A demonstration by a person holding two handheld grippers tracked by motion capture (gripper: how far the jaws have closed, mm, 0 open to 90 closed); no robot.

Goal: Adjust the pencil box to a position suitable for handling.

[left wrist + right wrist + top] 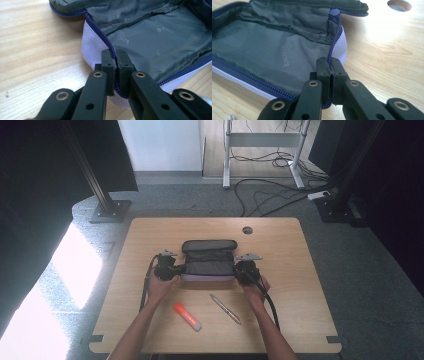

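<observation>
A: Where's the pencil case (208,260)?

B: Mid-table (150,235), lying open, grey lining up, flap folded back toward the far side.

A: And the left tongs (113,58)?

B: Clamped on the blue zipper edge at the case's left end, white side wall just beside them.

A: The right tongs (329,65)?

B: Pinched on the zipper edge at the right end.

A: Anything else on the table?

B: 2 things near the person: an orange marker (187,316) and a silver pen (225,308), apart from the case.
</observation>
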